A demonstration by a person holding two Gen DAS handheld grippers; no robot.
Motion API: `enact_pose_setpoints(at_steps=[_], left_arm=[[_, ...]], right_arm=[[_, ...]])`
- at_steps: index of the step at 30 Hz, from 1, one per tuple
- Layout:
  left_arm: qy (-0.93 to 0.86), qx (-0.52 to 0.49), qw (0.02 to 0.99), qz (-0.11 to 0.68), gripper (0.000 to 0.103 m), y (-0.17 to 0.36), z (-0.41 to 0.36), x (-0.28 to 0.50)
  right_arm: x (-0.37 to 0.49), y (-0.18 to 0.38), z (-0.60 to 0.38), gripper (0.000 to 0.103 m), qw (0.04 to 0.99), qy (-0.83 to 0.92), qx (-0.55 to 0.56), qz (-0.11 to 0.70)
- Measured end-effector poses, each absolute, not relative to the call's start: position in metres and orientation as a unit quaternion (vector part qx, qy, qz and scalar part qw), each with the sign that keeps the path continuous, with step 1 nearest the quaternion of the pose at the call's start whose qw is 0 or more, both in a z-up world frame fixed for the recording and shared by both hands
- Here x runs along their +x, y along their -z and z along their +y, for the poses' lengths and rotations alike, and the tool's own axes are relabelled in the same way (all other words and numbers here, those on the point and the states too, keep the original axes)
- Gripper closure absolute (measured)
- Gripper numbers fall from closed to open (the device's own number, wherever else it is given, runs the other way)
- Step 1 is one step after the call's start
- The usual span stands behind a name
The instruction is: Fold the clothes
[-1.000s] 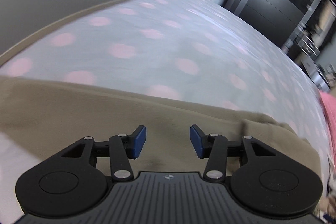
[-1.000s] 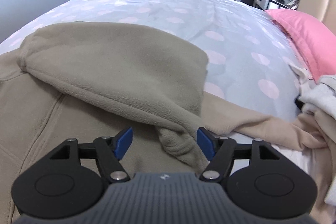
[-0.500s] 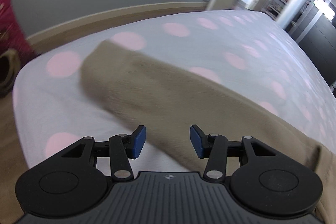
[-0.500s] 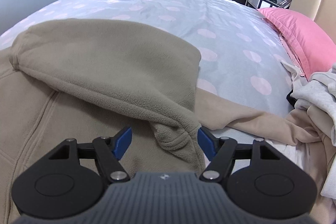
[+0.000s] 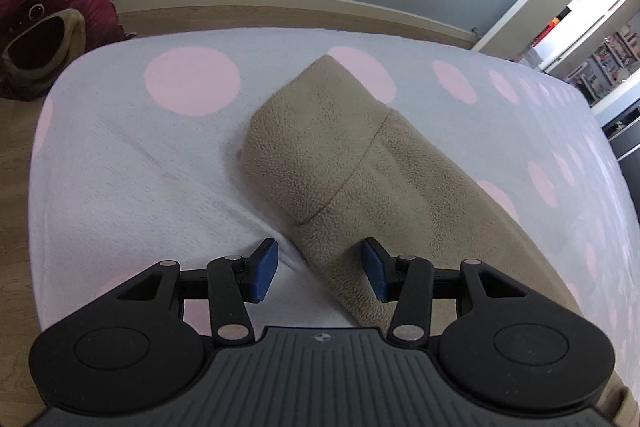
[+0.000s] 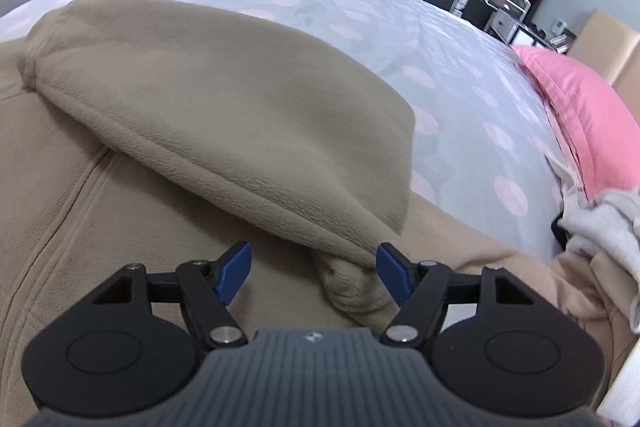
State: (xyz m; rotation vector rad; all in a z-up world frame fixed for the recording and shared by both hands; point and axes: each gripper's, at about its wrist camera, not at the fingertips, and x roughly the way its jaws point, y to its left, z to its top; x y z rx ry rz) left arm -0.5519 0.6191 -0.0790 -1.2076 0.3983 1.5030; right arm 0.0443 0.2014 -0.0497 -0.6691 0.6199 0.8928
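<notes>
**Sleeve and hood lined up, neither one gripped**

While both grippers hang over the fleece with their jaws apart, the main risk is a partial or doubled grab. The left gripper (image 5: 316,269) straddles only the left edge of the sleeve (image 5: 360,171): the right pad sits over fleece, the left pad over the bedspread (image 5: 132,163). Closing from here could pinch the spread along with the sleeve, or catch only a thin edge that slips out as the sleeve is lifted across. The cuff (image 5: 316,131) lies beyond the tips, toward the far end of the bed, so a grab at this spot would likely leave the cuff end trailing.

The right gripper (image 6: 314,273) stands over the near corner of the hood (image 6: 224,115), which bunches into a thick lump just inside the right pad. That lump could squeeze out sideways, or the pads could also take the body panel (image 6: 80,227) beneath it, dragging the whole garment. A pile of other clothes (image 6: 600,235) lies near on the right and could snag.
</notes>
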Motion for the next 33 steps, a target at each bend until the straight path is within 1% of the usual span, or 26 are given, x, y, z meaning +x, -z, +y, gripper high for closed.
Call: enact_pose_setpoints(at_steps=[1, 3, 6, 7, 8, 12, 17, 21, 25, 29, 33], left_arm=[[-0.640, -0.503, 0.553, 0.177, 0.060, 0.080, 0.620, -0.548], [-0.648, -0.476, 0.557, 0.209, 0.065, 0.081, 0.621, -0.540], [-0.657, -0.449, 0.556, 0.239, 0.078, 0.077, 0.624, -0.526], [-0.659, -0.441, 0.560, 0.241, 0.090, 0.073, 0.624, -0.522], [-0.657, -0.431, 0.571, 0.238, 0.095, 0.068, 0.623, -0.517], [-0.653, -0.389, 0.617, 0.204, 0.096, 0.036, 0.614, -0.500], [-0.614, -0.338, 0.699, 0.140, 0.096, -0.033, 0.595, -0.474], [-0.574, -0.305, 0.755, 0.086, 0.096, -0.092, 0.571, -0.439], [-0.524, -0.268, 0.804, 0.089, 0.096, -0.149, 0.550, -0.383], [-0.478, -0.246, 0.839, 0.086, 0.096, -0.203, 0.530, -0.318], [-0.428, -0.224, 0.870, 0.101, 0.096, -0.239, 0.510, -0.242]], right_arm=[[0.043, 0.050, 0.202, 0.031, 0.802, -0.419, -0.315, 0.286], [0.041, 0.049, 0.203, 0.031, 0.801, -0.421, -0.320, 0.281], [0.042, 0.046, 0.202, 0.031, 0.803, -0.421, -0.320, 0.276], [0.043, 0.046, 0.201, 0.031, 0.804, -0.420, -0.319, 0.276], [0.045, 0.045, 0.201, 0.031, 0.804, -0.418, -0.318, 0.277], [0.047, 0.041, 0.199, 0.031, 0.808, -0.414, -0.312, 0.280], [0.053, 0.035, 0.193, 0.031, 0.809, -0.419, -0.298, 0.286], [0.061, 0.029, 0.187, 0.031, 0.808, -0.418, -0.274, 0.313], [0.069, 0.023, 0.182, 0.031, 0.807, -0.415, -0.265, 0.325], [0.073, 0.010, 0.171, 0.030, 0.813, -0.422, -0.245, 0.318], [0.080, -0.004, 0.160, 0.028, 0.818, -0.427, -0.224, 0.312]])
